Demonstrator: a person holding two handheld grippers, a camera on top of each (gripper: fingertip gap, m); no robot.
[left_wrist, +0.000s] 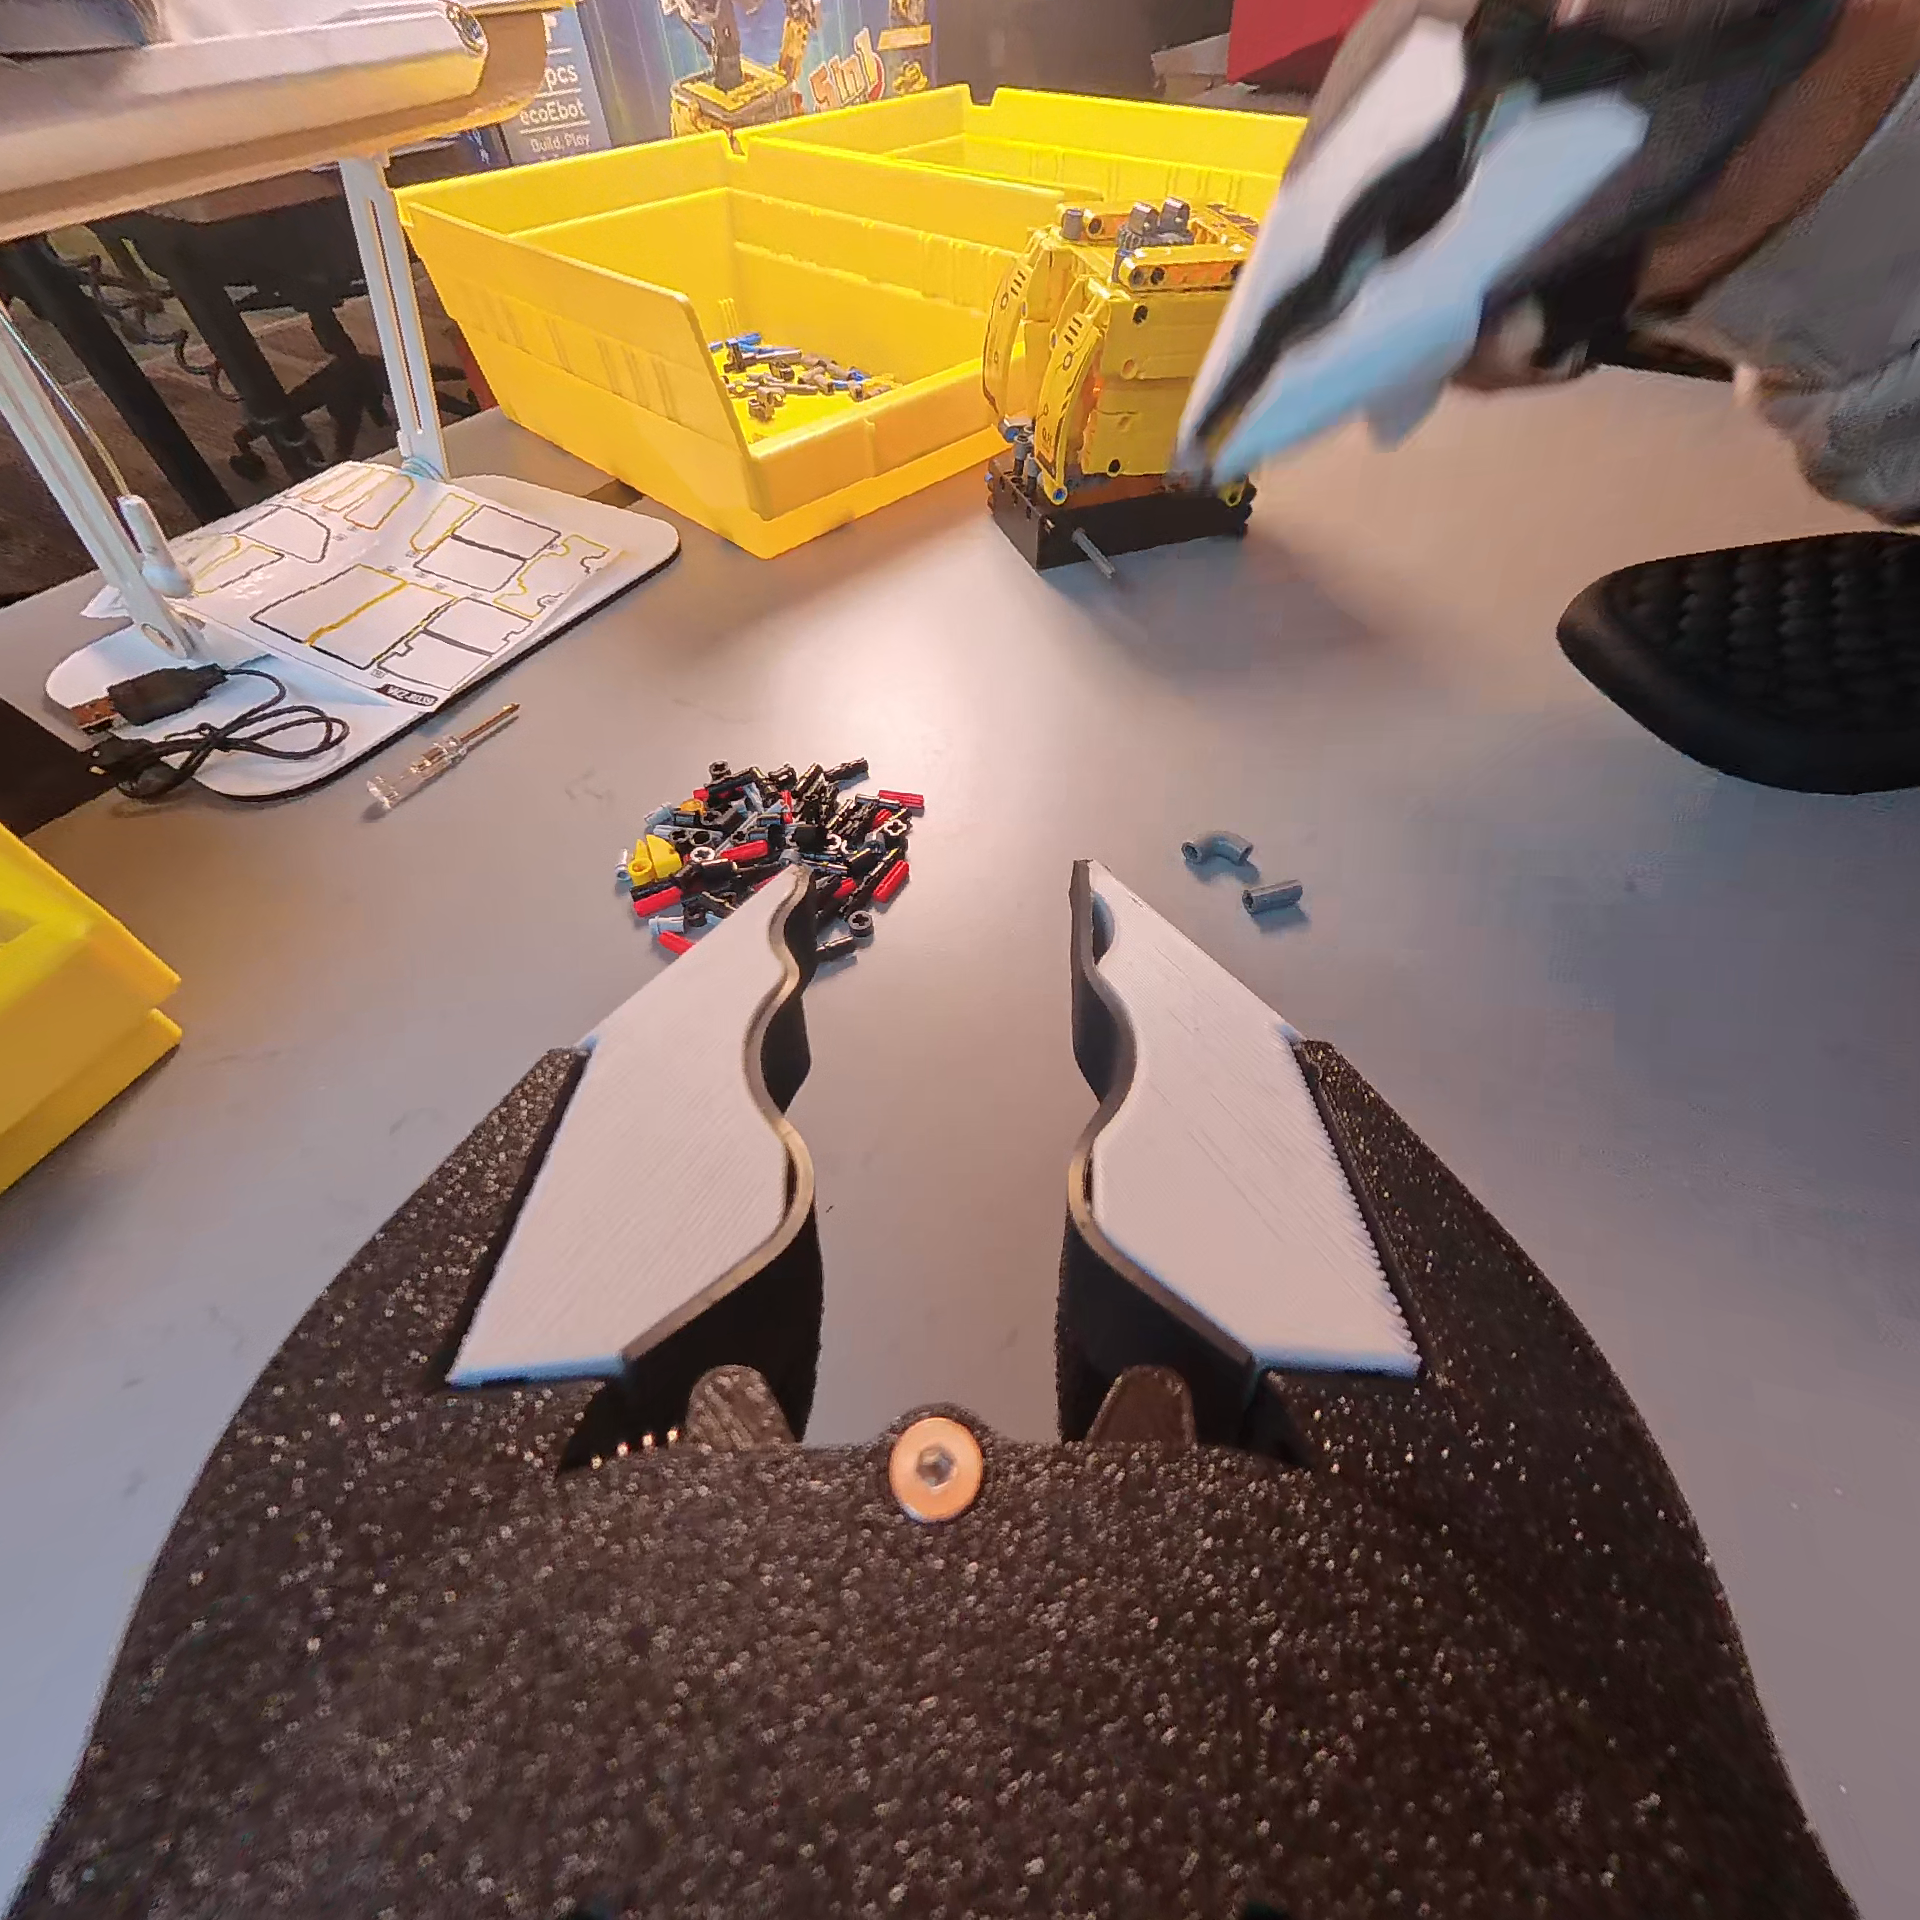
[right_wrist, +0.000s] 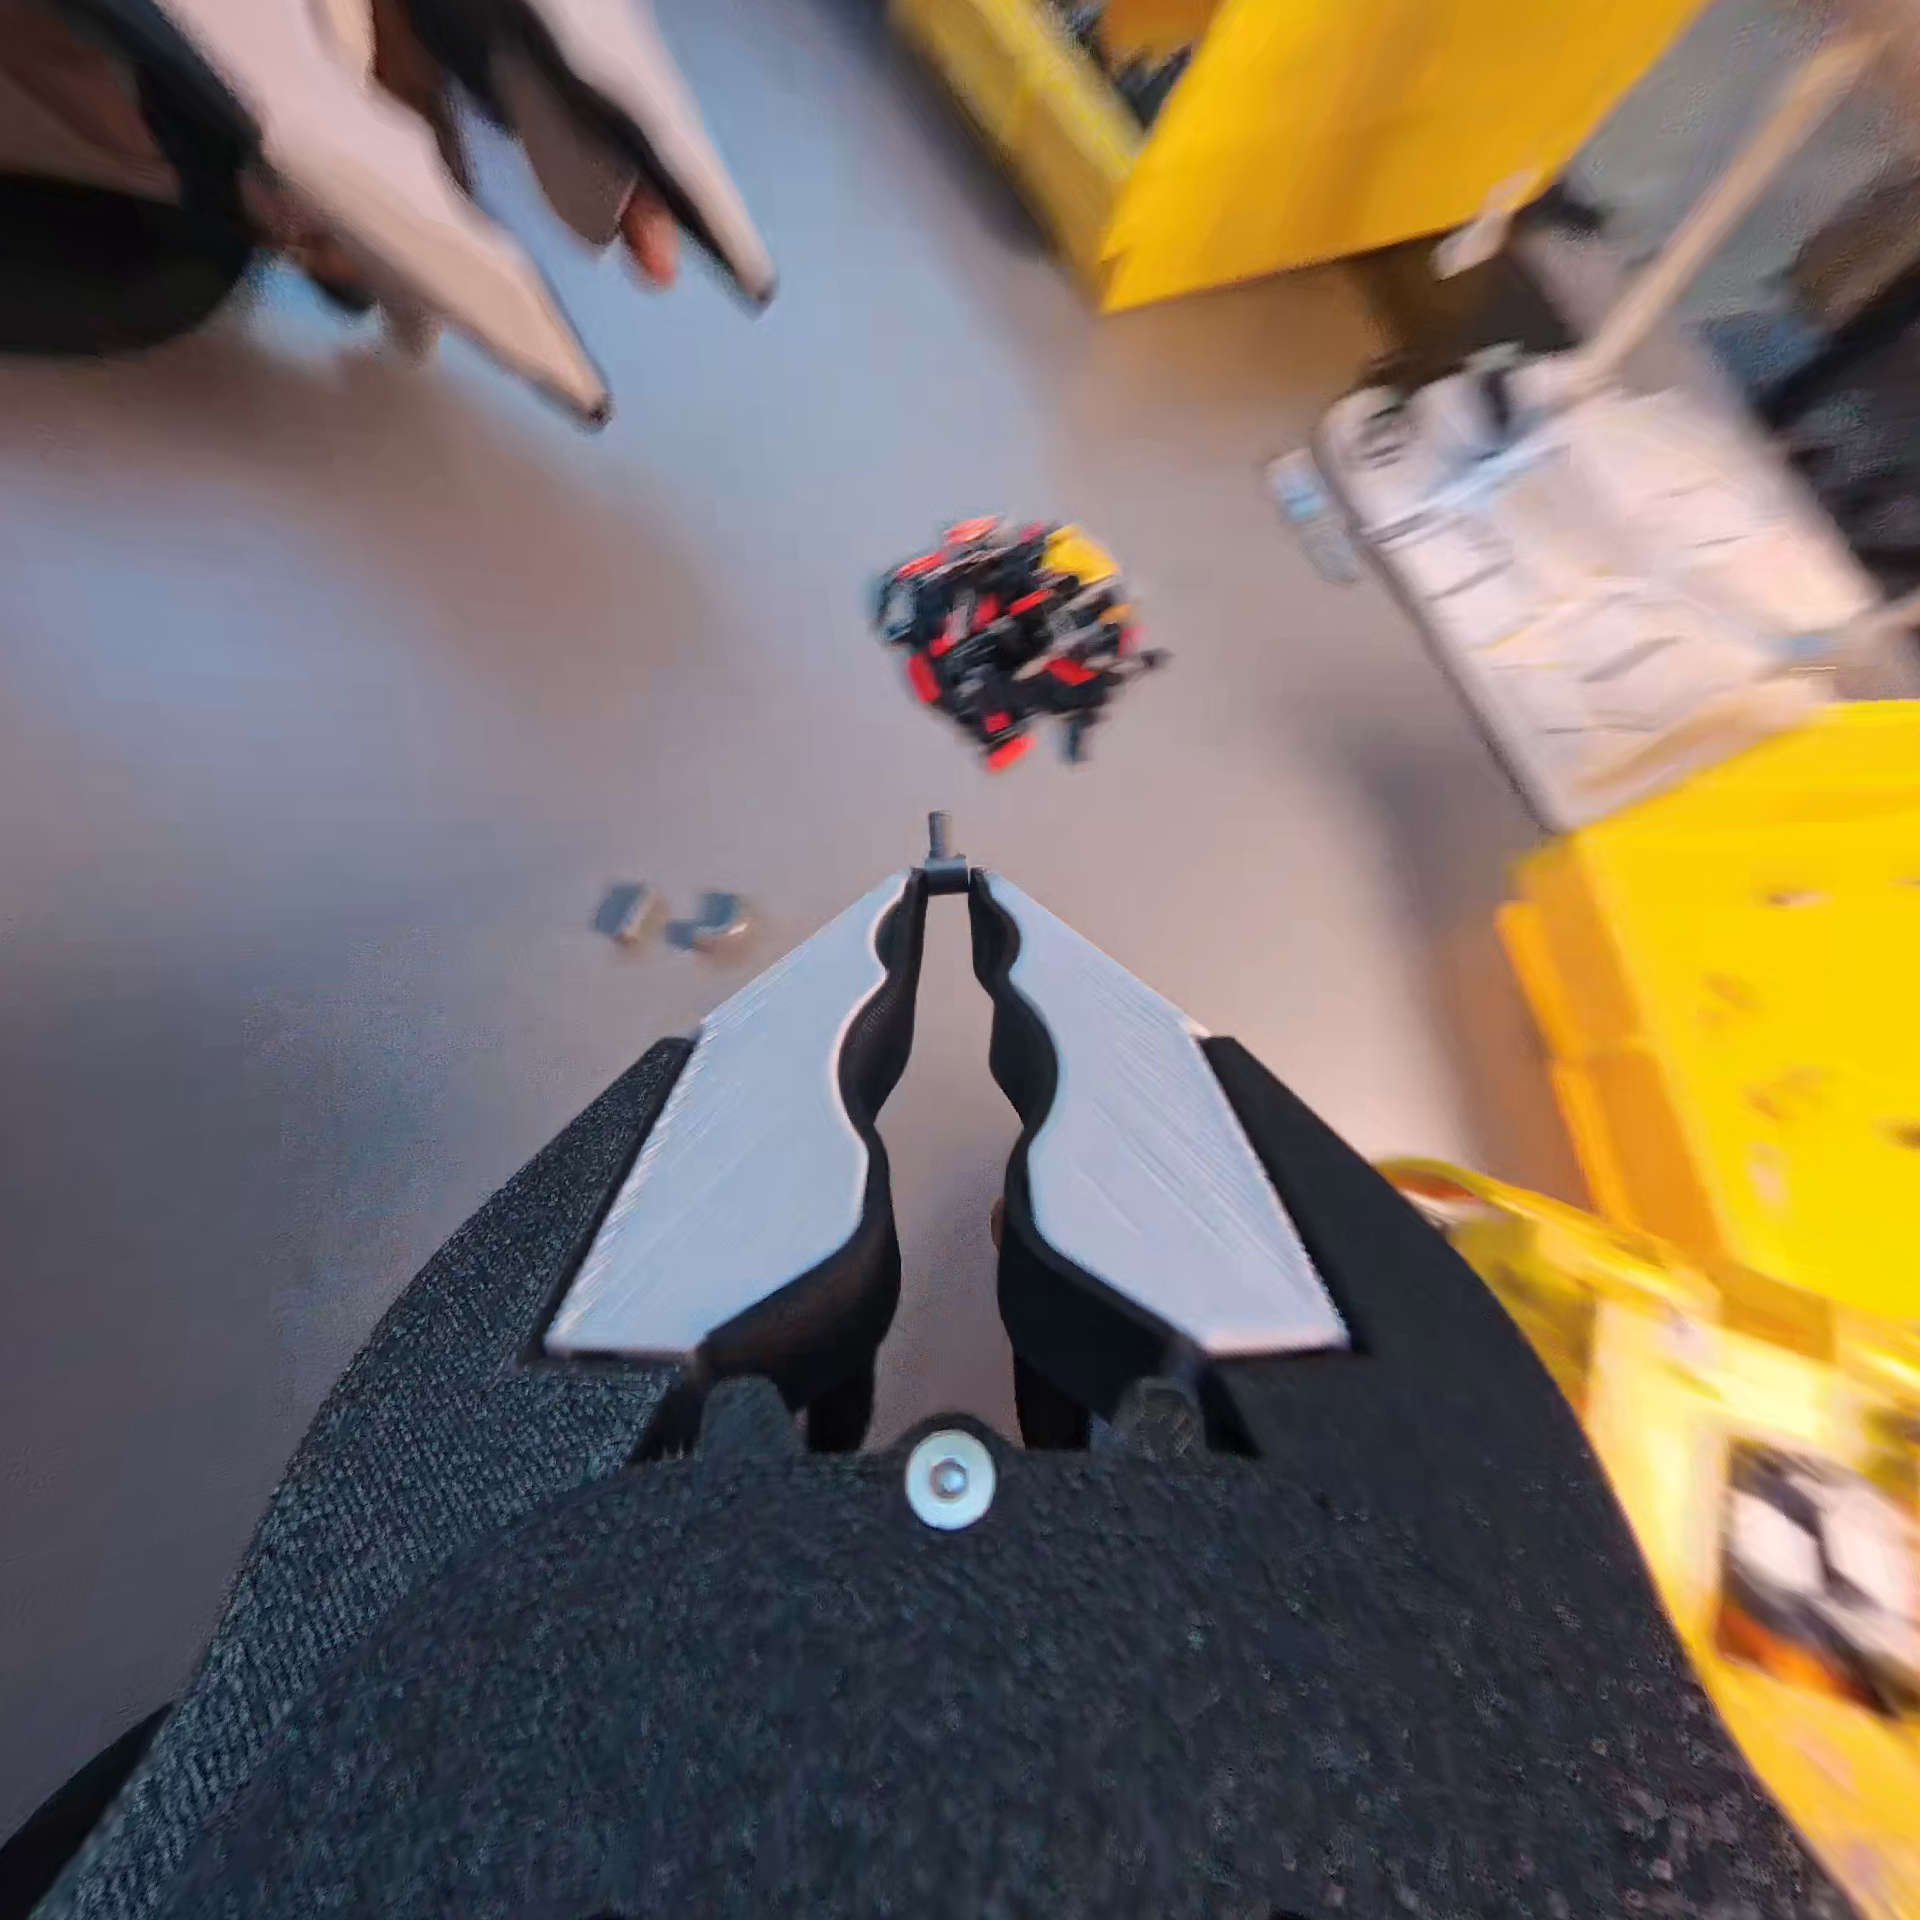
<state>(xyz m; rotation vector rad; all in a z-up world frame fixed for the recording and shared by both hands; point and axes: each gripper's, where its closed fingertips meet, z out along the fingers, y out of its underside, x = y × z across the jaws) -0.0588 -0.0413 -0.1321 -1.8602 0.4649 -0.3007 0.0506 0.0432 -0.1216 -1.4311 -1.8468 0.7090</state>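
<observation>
My left gripper is open and empty, low over the grey table, its left fingertip over the near edge of a pile of small black, red and yellow building pieces. Two small grey connector pieces lie just right of its right fingertip. My right gripper is shut on a small dark grey pin piece that sticks out past its tips. It is above the table, with the pile ahead and the two grey pieces to its left. In the left wrist view the right gripper is blurred beside a yellow brick-built model.
Yellow bins stand at the back, one holding small parts. A white lamp base with a printed sheet, a cable and a small clear-handled screwdriver lie at left. A black mesh chair seat is at right. Another yellow bin is at the left edge. The tips of one gripper are about 15 centimeters away from the tips of the other.
</observation>
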